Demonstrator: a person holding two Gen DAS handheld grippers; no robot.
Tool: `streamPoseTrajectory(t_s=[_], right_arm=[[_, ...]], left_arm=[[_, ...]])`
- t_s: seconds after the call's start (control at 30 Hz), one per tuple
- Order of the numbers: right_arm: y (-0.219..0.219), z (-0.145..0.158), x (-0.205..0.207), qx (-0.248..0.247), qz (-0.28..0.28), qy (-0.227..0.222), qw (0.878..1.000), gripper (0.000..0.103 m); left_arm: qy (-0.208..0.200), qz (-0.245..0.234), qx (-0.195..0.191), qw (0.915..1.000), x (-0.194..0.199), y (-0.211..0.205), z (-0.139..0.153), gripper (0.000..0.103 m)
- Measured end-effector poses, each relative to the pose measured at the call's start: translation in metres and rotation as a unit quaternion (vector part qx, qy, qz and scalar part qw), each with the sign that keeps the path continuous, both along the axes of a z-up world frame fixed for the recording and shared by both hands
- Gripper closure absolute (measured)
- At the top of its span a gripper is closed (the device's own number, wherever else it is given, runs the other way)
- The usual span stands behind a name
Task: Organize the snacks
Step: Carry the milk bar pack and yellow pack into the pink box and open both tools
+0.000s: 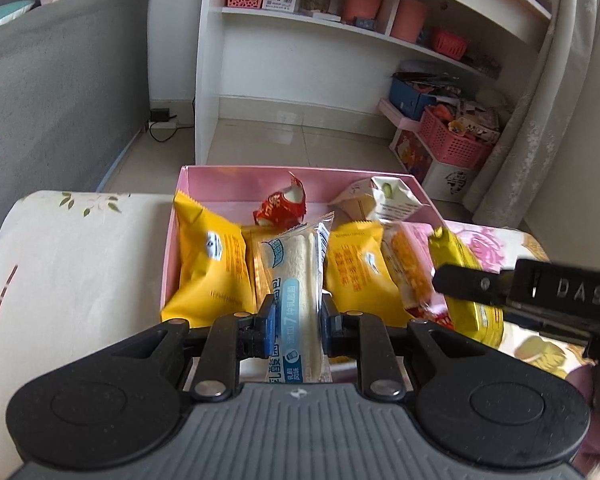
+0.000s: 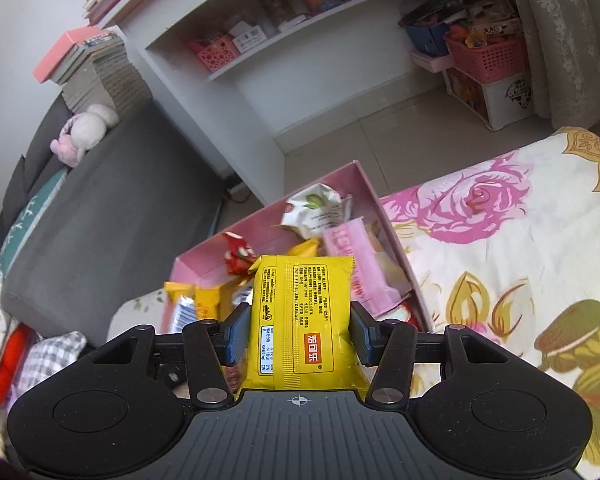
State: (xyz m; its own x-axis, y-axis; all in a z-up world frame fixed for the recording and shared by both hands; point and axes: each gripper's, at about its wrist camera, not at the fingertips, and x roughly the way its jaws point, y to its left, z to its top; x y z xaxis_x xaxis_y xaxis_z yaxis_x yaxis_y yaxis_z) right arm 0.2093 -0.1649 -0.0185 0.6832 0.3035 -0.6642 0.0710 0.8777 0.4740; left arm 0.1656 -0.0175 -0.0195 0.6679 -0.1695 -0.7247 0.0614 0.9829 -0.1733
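The left gripper (image 1: 295, 320) clamps a bread stick (image 1: 297, 280), long axis toward 12 o'clock, pink box (image 1: 300, 184) ahead; the right gripper (image 2: 297, 330) clamps a yellow packet (image 2: 300, 312).

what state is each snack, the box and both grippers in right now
left gripper: shut on the white bread pack
white bread pack: sealed, held lengthwise over the box
right gripper: shut on the yellow packet
yellow packet: sealed, held, back label up
pink box: open, no lid on, partly filled
orange packets: sealed, leaning in the box
red wrapper: crumpled, in the box
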Motion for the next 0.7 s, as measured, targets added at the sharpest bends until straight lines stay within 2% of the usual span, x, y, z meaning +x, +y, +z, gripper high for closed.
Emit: streamPoseTrajectory(t_s=[0.17, 0.53, 0.63, 0.67, 0.7], right_arm=[[-0.01, -0.011, 0.011, 0.036, -0.006, -0.002, 0.999, 0.053], [-0.011, -0.017, 0.021, 0.087, -0.02, -0.031, 0.996, 0.052], [-0.012, -0.016, 0.02, 0.09, -0.028, -0.046, 0.995, 0.048], [-0.013, -0.014, 0.019, 0.093, -0.029, -0.049, 0.994, 0.038], [-0.013, -0.013, 0.018, 0.097, -0.029, -0.053, 0.993, 0.033]], left_arm=[[-0.006, 0.007, 0.005, 0.9999, 0.015, 0.0, -0.007, 0.084], [-0.035, -0.001, 0.052, 0.998, 0.031, -0.007, -0.007, 0.084], [-0.051, -0.006, 0.047, 0.9976, 0.029, -0.005, -0.005, 0.082], [-0.059, -0.008, 0.048, 0.9971, 0.027, -0.005, -0.003, 0.081], [-0.067, -0.007, 0.052, 0.9964, 0.025, -0.006, -0.002, 0.073]])
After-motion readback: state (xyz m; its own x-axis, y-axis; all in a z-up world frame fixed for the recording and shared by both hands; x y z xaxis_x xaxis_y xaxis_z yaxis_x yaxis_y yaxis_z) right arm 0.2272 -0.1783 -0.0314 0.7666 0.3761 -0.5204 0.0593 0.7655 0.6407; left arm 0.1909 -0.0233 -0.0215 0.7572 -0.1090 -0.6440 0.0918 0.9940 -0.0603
